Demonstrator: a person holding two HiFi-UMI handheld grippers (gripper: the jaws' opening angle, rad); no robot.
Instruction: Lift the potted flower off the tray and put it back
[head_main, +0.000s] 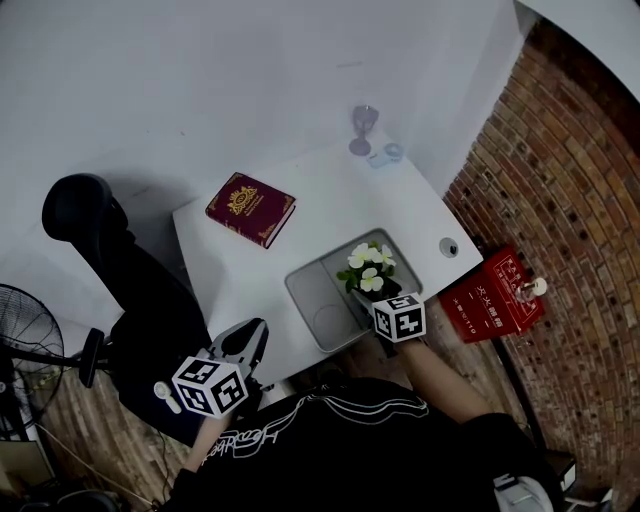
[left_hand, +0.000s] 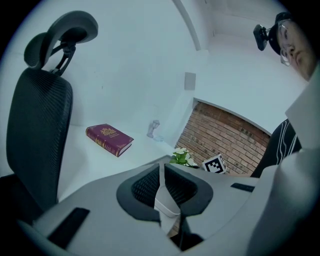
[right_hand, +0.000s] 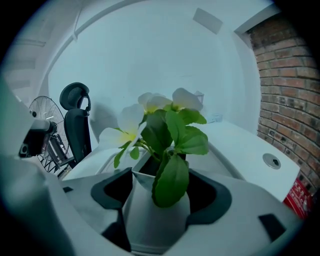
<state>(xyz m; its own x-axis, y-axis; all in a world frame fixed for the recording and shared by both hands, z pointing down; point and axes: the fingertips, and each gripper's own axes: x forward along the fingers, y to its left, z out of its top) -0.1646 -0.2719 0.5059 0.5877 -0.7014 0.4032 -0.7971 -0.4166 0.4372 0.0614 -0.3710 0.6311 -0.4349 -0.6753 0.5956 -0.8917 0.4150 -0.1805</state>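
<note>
The potted flower (head_main: 368, 268), white blooms over green leaves in a pale pot (right_hand: 157, 217), stands in the grey tray (head_main: 312, 300) at the table's near right. My right gripper (head_main: 374, 300) reaches it from the near side; in the right gripper view the pot fills the gap and both jaws of the right gripper (right_hand: 160, 200) lie against its sides. My left gripper (head_main: 250, 338) hovers off the table's near left edge, jaws together with nothing held. The left gripper view shows its pads (left_hand: 145, 187) nearly touching and the flower (left_hand: 181, 157) beyond them.
A maroon book (head_main: 250, 208) lies on the white table (head_main: 330, 190), with a clear goblet (head_main: 364, 128) at the far edge. A black office chair (head_main: 90, 230) and a fan (head_main: 25, 335) stand to the left. A brick wall (head_main: 570, 180) and red box (head_main: 497, 295) lie to the right.
</note>
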